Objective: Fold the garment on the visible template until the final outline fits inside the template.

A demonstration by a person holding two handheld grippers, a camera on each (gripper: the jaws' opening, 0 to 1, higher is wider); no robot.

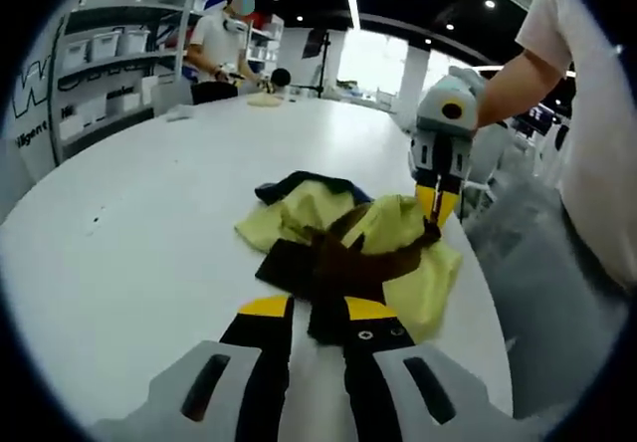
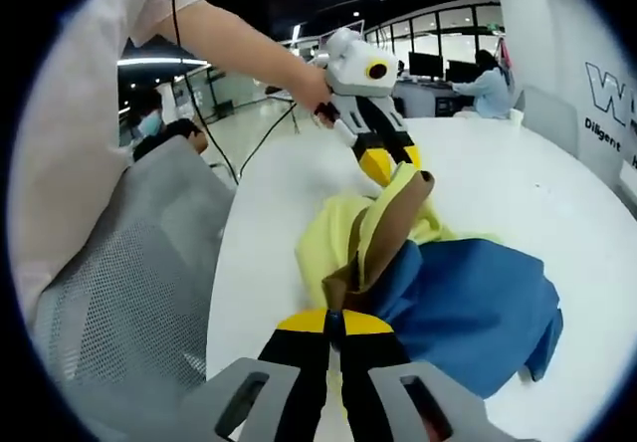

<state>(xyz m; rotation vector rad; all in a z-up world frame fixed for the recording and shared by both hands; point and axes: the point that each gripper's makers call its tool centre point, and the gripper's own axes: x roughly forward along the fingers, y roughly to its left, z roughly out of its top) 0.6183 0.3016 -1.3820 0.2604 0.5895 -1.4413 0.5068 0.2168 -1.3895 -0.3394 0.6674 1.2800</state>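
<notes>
A crumpled garment of yellow point(image 1: 398, 228), brown and blue cloth lies on the white table point(image 1: 149, 223). My left gripper point(image 1: 318, 311) is shut on a brown fold at the garment's near edge. In the right gripper view the same gripper point(image 2: 386, 161) holds up the end of a brown band point(image 2: 398, 213). My right gripper point(image 2: 335, 323) is shut on the yellow and brown cloth, and it enters the left gripper view point(image 1: 436, 208) pinching the garment's far right edge. The blue part point(image 2: 478, 303) spreads out to the right of the band.
The table's rim point(image 1: 488, 323) runs close to the garment. A grey mesh chair point(image 2: 129, 263) stands beside the table. A person point(image 1: 224, 44) works at the far side, near shelves with bins point(image 1: 100, 54). A hand and arm point(image 2: 239, 44) hold the left gripper.
</notes>
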